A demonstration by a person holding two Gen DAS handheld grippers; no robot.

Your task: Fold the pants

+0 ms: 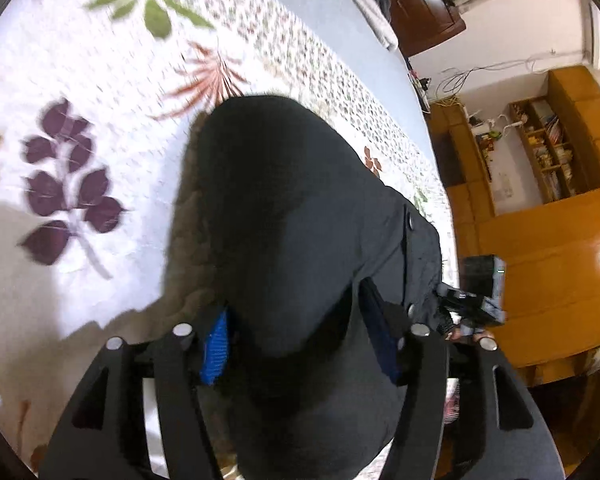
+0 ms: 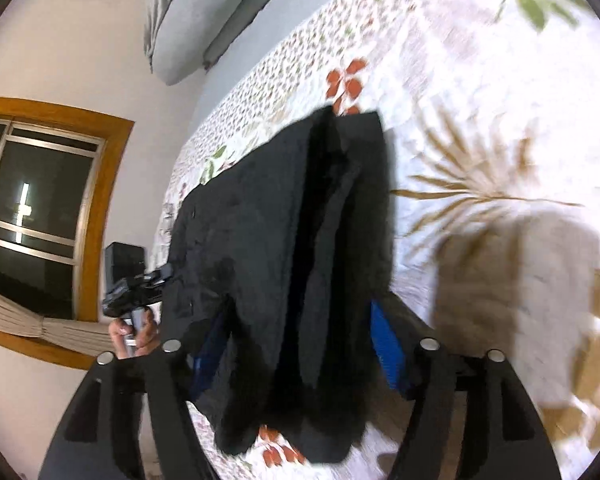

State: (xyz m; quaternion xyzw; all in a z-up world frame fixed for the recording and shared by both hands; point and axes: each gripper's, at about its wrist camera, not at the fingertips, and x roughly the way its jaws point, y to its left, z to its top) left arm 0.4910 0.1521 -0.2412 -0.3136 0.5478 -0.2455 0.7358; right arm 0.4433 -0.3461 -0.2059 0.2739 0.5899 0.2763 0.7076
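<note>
Black pants (image 1: 300, 220) hang over a bed with a white leaf-print cover (image 1: 100, 100). My left gripper (image 1: 300, 344) has its blue-padded fingers (image 1: 216, 348) closed around a bunched part of the pants and holds it above the cover. In the right wrist view the pants (image 2: 280, 240) hang doubled over, with both leg layers showing. My right gripper (image 2: 296, 344) is shut on that fabric between its blue pads (image 2: 384, 344). The other gripper, held in a hand, shows at the left in the right wrist view (image 2: 136, 284) and at the right in the left wrist view (image 1: 472, 300).
Grey pillows (image 2: 196, 20) lie at the head of the bed. A wood-framed window (image 2: 40, 208) is on one wall. Wooden shelves and cabinets (image 1: 540, 160) stand beyond the bed's edge. The bed cover (image 2: 500, 120) spreads wide to the right.
</note>
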